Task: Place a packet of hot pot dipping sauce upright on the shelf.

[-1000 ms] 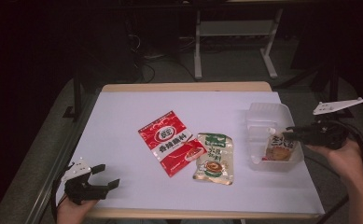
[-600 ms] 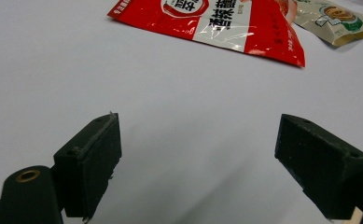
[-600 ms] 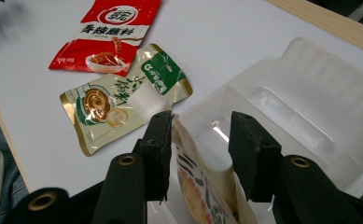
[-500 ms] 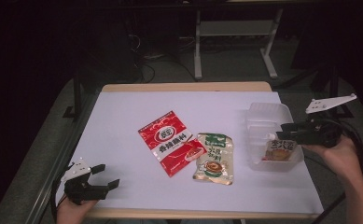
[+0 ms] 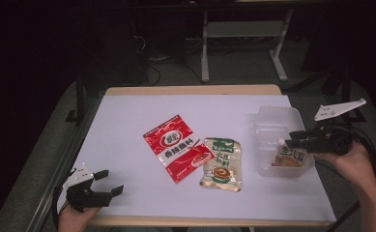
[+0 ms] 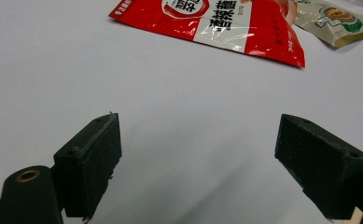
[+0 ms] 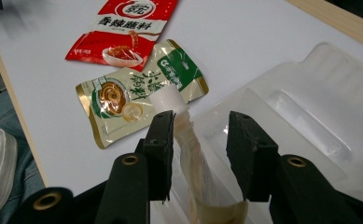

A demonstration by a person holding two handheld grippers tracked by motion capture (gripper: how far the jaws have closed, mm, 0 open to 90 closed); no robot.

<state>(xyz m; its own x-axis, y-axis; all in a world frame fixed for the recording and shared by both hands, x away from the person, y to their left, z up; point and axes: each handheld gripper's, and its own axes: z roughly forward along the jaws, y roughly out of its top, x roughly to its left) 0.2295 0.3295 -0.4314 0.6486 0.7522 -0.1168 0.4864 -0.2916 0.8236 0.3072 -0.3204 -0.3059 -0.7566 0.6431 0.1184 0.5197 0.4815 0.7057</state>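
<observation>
A clear plastic container stands at the right of the white table. In it lies a spouted pouch, its white cap toward the packets. My right gripper hovers over the container with the pouch's neck between its jaws; they have just been closing, a gap still shows on one side, so it is open. A red sauce packet and a green-and-beige packet lie mid-table. My left gripper rests open at the front left.
The table's wooden edge runs close behind the left gripper and along the far side. A metal table frame stands on the dark floor beyond. The person's lap shows at the left of the right gripper view.
The pouch has sunk a little lower into the container and lies flatter. The right gripper has shifted only slightly over it. The left gripper has not moved.
</observation>
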